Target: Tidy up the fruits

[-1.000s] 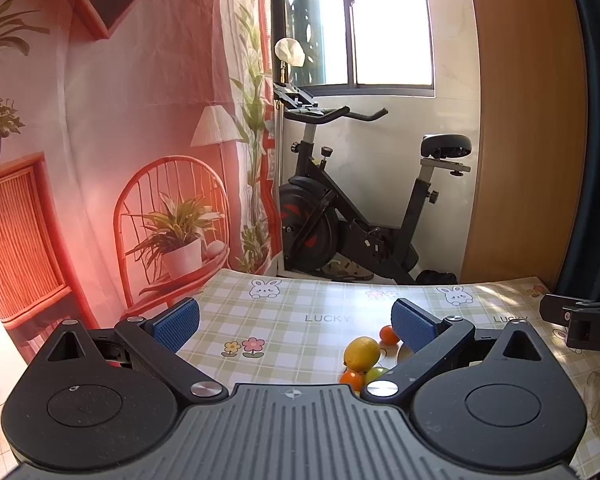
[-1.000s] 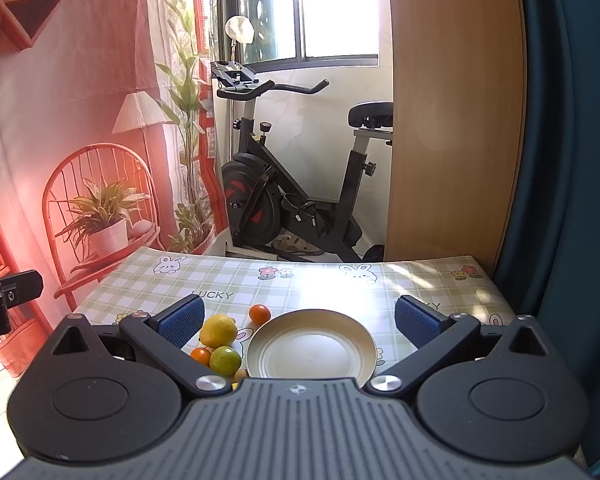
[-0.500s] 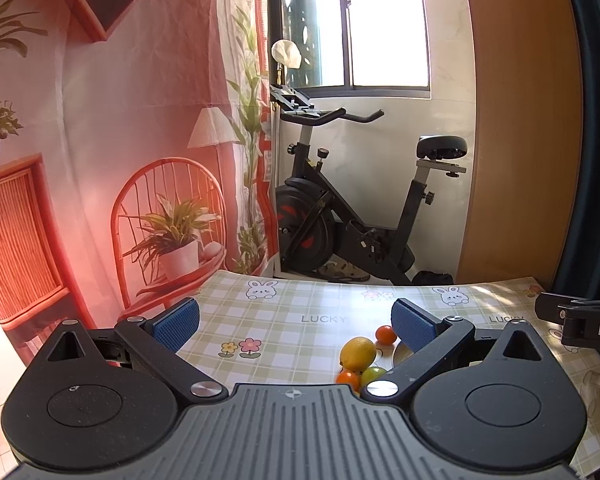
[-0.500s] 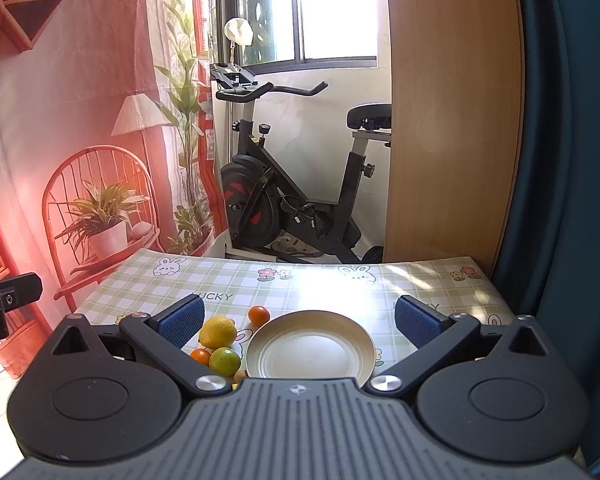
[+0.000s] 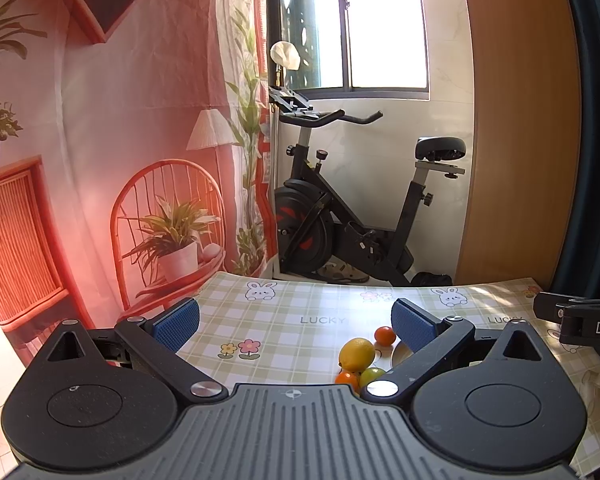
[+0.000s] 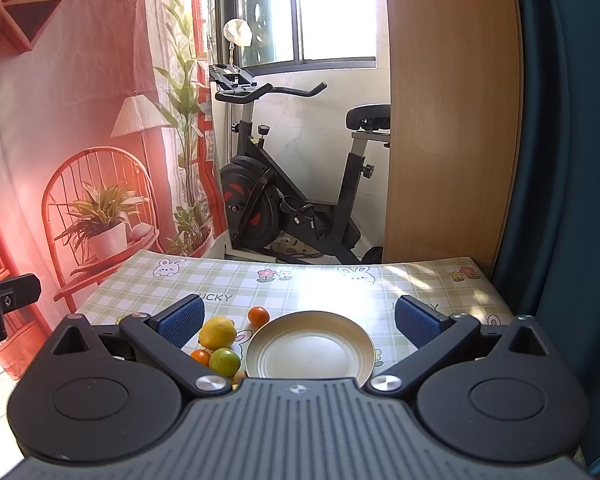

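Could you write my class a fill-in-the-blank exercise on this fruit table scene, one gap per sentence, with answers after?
1. The plate on the checked tablecloth holds ____ fruit.
2. In the right wrist view, the lemon lies to the ____ of the plate.
3. The fruit touching the lemon's near side, beside a small orange, is coloured ____.
4. Both the left gripper and the right gripper have their jaws ____.

Missing words: no; left; green; open
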`<state>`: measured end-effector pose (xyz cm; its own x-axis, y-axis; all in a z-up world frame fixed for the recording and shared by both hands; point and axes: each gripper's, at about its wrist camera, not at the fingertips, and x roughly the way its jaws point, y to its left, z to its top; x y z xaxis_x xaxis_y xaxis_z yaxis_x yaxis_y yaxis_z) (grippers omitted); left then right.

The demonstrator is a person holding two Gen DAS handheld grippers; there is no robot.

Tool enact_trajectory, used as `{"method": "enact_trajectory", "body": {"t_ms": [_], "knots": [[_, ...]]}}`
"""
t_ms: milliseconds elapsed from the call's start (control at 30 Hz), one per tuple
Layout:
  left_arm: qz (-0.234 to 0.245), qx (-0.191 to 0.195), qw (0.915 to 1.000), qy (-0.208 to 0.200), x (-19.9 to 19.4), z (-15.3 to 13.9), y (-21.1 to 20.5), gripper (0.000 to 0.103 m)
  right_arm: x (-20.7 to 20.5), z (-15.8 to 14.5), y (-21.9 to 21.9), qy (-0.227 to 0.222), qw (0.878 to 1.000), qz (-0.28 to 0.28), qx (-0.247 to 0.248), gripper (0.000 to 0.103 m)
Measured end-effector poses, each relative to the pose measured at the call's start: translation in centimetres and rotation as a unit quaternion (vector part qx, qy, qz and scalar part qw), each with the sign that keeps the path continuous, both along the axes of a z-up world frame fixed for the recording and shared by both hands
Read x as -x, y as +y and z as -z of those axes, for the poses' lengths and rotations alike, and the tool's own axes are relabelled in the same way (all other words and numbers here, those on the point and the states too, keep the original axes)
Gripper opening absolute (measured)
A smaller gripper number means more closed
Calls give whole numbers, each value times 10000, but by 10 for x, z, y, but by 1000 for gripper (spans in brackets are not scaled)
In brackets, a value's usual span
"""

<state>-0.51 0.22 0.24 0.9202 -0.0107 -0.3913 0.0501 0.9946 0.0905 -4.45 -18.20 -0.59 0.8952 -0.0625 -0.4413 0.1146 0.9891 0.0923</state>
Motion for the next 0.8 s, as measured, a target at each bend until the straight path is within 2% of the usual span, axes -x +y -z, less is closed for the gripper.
{"method": "enact_trajectory", "body": {"t_ms": [800], "knots": [[8, 80, 10000, -6, 0, -2, 2, 103, 1, 1, 1, -17, 10000, 4, 8, 103]]}}
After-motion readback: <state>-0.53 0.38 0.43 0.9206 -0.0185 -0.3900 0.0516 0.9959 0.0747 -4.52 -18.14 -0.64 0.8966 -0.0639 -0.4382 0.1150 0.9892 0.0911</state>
